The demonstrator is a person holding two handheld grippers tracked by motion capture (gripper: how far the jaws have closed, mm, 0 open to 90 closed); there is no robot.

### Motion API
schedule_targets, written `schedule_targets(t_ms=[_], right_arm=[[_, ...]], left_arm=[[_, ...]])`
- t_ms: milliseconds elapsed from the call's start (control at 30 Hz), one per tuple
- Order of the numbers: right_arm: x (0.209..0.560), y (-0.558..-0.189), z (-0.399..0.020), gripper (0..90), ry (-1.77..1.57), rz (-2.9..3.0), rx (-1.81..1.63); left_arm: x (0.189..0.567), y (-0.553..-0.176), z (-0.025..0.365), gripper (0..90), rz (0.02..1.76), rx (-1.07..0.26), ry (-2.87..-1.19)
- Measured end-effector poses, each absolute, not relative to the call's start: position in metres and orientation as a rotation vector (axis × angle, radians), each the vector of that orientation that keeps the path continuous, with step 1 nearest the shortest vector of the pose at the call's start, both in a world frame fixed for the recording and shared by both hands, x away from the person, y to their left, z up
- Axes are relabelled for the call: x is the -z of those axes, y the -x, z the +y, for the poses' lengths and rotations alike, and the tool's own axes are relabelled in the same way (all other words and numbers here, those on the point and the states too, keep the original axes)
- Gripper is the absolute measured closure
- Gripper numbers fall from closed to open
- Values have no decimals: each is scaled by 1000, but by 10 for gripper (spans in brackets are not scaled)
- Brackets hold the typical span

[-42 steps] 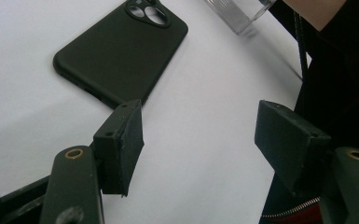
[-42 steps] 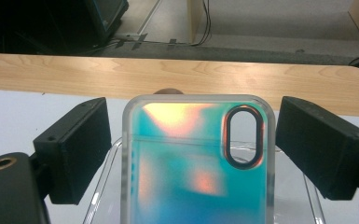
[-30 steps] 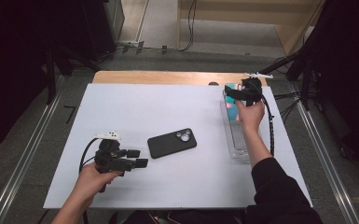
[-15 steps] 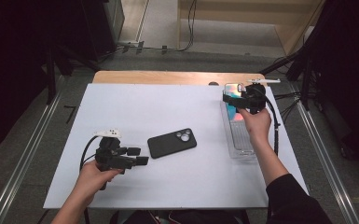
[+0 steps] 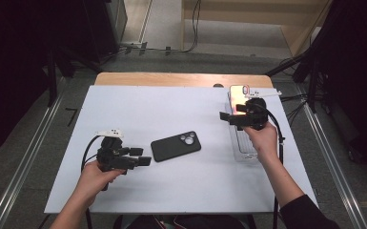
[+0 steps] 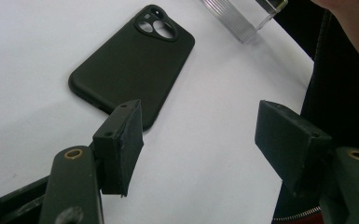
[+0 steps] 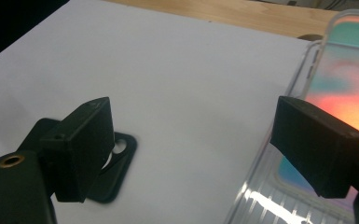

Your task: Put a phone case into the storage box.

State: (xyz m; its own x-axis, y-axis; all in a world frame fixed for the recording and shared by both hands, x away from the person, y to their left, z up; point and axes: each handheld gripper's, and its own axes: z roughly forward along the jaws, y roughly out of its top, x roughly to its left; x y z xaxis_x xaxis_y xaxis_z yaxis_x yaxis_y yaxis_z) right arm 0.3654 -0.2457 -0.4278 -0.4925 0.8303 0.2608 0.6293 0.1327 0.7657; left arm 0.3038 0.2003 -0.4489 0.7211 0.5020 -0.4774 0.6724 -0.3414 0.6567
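Left gripper (image 5: 143,156) sits low over the white table (image 5: 138,107), jaws spread wide and empty, pointing at the black phone case (image 5: 176,146) lying flat, camera cutouts up, mid-table. Right gripper (image 5: 225,118), jaws likewise apart and empty, hovers at the clear tray (image 5: 242,148) near the right edge. A colourful orange-teal phone (image 7: 349,88) lies in that tray.

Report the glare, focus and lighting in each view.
High view: bright white table, dark surroundings, slightly soft. Left gripper view: black phone case sharp, near pads a little soft. Right gripper view: glare streaks on the clear tray; the colourful phone case and pads are blurred.
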Motion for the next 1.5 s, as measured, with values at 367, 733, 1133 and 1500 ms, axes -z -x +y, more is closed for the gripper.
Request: schedule_targets(t_ms=[367,733,1133,1500], right_arm=[[428,-337,-233,131,-1314,2311,-1375],[428,-310,-225,173,-1232,2400,-1400],[430,-289,-221,172,-1197,2452,-1420],[437,-272,-221,172,-1123,2508,-1421]], left_arm=[[446,-306,203,324,885,227,-2026],[443,-308,207,324,886,208,-2023],[440,-311,204,287,859,152,-2059],[436,-320,193,237,815,148,-2120]])
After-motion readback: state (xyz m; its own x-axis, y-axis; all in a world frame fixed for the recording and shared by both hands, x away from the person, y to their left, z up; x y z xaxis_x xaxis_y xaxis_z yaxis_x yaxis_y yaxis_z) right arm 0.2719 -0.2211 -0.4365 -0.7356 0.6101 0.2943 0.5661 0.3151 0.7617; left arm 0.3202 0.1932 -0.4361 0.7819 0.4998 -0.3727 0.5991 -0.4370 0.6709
